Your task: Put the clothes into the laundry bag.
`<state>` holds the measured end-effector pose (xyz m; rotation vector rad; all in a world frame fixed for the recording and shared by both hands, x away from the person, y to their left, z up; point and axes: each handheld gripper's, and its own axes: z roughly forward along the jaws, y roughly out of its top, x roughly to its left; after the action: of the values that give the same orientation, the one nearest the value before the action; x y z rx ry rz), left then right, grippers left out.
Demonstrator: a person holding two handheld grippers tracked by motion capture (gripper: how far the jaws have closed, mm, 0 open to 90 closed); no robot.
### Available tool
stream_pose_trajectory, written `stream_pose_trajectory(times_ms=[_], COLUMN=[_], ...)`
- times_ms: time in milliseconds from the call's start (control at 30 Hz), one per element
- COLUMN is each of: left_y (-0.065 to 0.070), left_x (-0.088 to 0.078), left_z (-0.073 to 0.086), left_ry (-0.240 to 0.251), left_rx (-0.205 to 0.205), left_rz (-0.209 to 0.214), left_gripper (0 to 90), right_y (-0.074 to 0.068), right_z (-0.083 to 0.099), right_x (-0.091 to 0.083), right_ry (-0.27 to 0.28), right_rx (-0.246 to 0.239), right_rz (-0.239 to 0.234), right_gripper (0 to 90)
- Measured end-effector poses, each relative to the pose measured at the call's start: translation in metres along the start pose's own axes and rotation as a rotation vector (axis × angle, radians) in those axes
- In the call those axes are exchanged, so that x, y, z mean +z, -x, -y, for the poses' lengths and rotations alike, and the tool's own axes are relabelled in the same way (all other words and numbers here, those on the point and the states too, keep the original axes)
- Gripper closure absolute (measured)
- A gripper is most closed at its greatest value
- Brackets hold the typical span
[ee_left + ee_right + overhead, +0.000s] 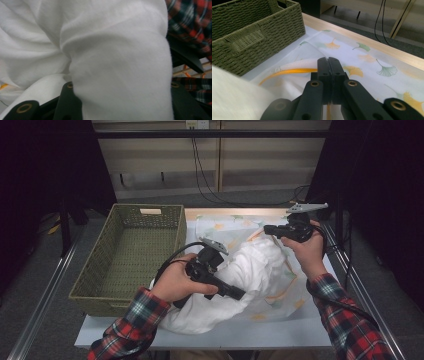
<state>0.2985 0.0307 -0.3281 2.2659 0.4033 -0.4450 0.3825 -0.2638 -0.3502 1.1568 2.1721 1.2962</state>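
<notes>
A bulky white cloth (pixel 250 265) lies heaped on a thin sheet printed with ginkgo leaves (pixel 225 227) that covers the table. My left gripper (pixel 239 293) points right over the heap's near side. In the left gripper view a thick fold of the white cloth (pixel 112 50) fills the gap between its jaws, so my left gripper (pixel 122 100) is shut on it. My right gripper (pixel 268 228) hovers at the far right of the heap. Its jaws are pressed together (pixel 328 62) just above the leaf sheet (pixel 367 57). An orange-edged hem (pixel 294 67) runs up to the tips; whether it is pinched I cannot tell.
A green wicker basket (pixel 130 255) stands on the left of the table, close to the sheet; its wall (pixel 249 37) is near my right gripper's left. A pale wooden edge (pixel 387 50) bounds the table's far side. Cables hang behind the table.
</notes>
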Motion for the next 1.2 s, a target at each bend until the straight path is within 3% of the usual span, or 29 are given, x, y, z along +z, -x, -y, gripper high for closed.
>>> stream_pose_trajectory(times_ms=[133,267,333,567,600,800,967,1200], left_y=[-0.004,-0.005,-0.005,-0.011,-0.012,-0.021,-0.023,-0.022], left_x=[0.019,0.025,0.028,0.035,0.037,0.042,0.048,0.046], left_z=[0.0,-0.005,-0.008,-0.013,-0.013,-0.015,-0.018,-0.02], left_ry=[-0.023,-0.017,0.019,0.053,0.071,0.062,0.1,0.111], left_rx=[-0.01,-0.015,-0.045,-0.067,-0.087,-0.132,-0.201,-0.209], left_rz=[-0.008,-0.018,-0.043,-0.126,-0.139,-0.23,-0.242,-0.252], left_gripper=[54.5,54.4,54.4,54.4,54.4,54.6,54.6,54.7], right_y=[-0.007,-0.011,-0.014,-0.02,-0.021,-0.023,-0.025,-0.021], right_z=[-0.005,-0.007,-0.008,-0.013,-0.013,-0.014,-0.015,-0.013], right_x=[-0.002,-0.002,0.0,-0.002,-0.002,-0.006,-0.008,-0.015], right_ry=[0.003,0.001,0.003,0.01,0.012,0.015,0.016,0.022], right_rx=[-0.02,-0.021,-0.028,-0.04,-0.038,-0.037,-0.046,-0.047], right_rz=[-0.007,-0.018,-0.025,-0.039,-0.038,-0.04,-0.042,-0.033], right_gripper=[89.4,89.4,89.4,89.4,89.4,89.4,89.4,89.4])
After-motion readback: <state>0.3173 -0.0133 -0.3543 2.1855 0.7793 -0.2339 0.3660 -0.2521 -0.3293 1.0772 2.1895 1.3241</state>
